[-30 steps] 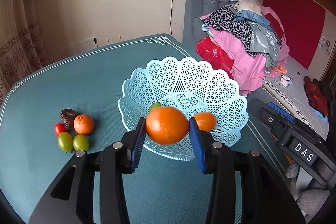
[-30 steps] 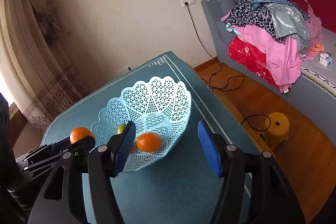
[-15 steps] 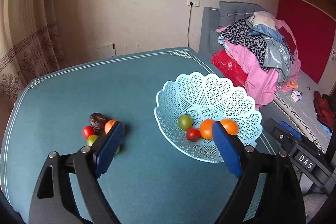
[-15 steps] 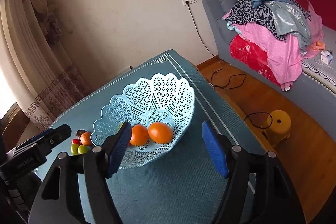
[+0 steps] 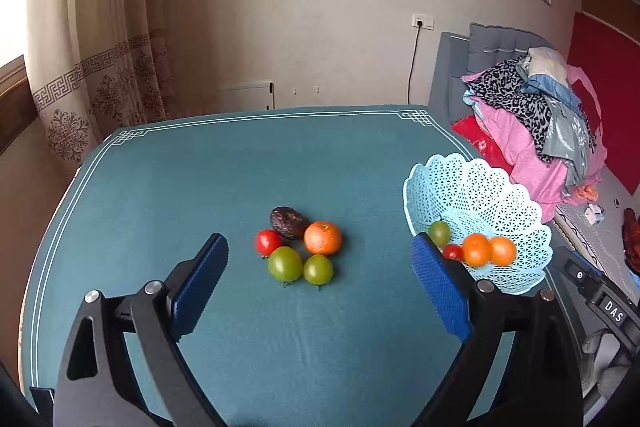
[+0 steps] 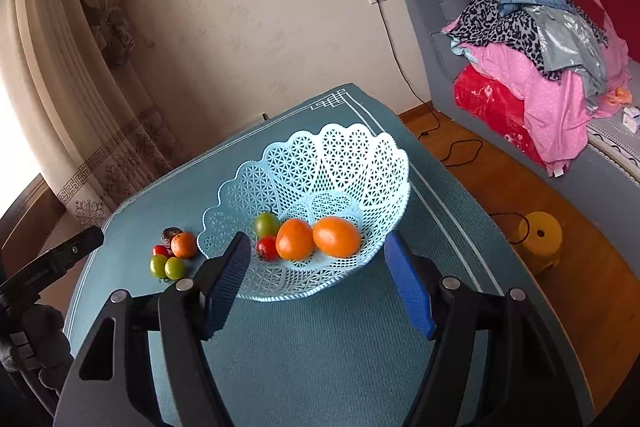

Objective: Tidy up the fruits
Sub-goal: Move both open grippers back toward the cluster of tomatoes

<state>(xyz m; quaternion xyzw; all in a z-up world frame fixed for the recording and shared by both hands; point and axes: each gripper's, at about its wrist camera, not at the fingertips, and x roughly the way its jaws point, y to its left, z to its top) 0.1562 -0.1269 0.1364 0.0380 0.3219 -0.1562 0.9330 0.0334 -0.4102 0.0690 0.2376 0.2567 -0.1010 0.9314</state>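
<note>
A light blue lattice basket [image 5: 480,187] [image 6: 340,163] stands on the teal table and holds two oranges [image 6: 316,237], a red tomato [image 6: 267,248] and a green tomato [image 6: 267,224]. On the cloth to its left lies a cluster: an orange [image 5: 322,237], a dark wrinkled fruit [image 5: 288,221], a red tomato [image 5: 268,242] and two green tomatoes [image 5: 300,265]. My left gripper [image 5: 320,279] is open and empty, just short of the cluster. My right gripper [image 6: 318,279] is open and empty, at the basket's near rim.
The teal table [image 5: 240,163] ends close to the basket's right side, with wooden floor [image 6: 520,187] below. A sofa piled with clothes [image 6: 540,59] and a yellow stool [image 6: 538,235] stand to the right. Curtains [image 5: 100,67] hang at the left.
My left gripper opened and dropped its orange into the basket, then swung left to face the fruit cluster. My right gripper stayed open near the basket.
</note>
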